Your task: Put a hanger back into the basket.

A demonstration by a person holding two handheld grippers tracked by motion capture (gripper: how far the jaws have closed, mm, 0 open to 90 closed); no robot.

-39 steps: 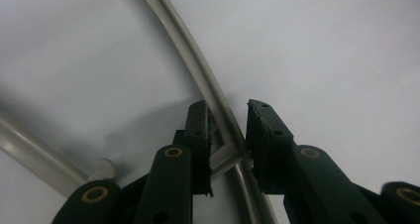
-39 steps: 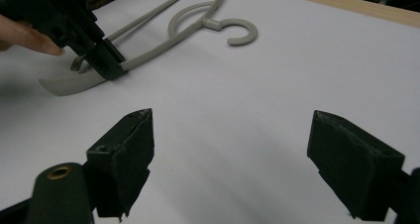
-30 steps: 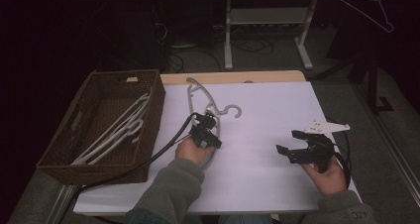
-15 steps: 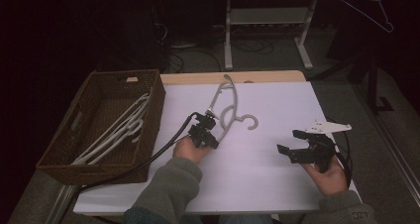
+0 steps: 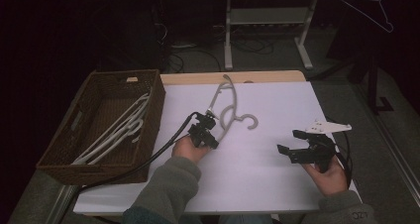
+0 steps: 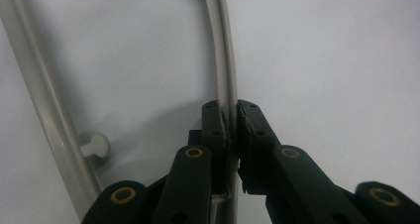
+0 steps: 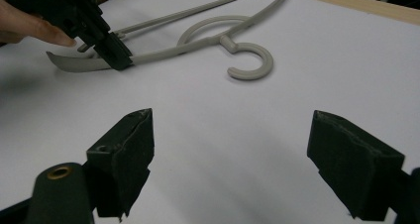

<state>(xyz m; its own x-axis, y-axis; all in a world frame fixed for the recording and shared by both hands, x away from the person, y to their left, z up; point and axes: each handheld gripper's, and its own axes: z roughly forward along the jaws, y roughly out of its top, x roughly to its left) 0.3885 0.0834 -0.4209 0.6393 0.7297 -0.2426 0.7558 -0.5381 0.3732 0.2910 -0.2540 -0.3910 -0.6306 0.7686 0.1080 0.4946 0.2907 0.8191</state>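
Several pale plastic hangers (image 5: 116,132) are lying in one woven brown basket (image 5: 59,149) at the table's left. One smooth grey hanger (image 5: 229,110), curved with a round hook, is resting on the white tabletop (image 5: 257,184), the left gripper (image 5: 210,124) clenching its thin arm. At right, the right gripper (image 5: 289,142) is hovering, jaws spread wide and holding nothing.

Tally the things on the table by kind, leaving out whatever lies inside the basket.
grey hanger: 1
wicker basket: 1
grippers: 2, the left gripper with its fingers shut on the grey hanger, the right gripper open
Total: 4
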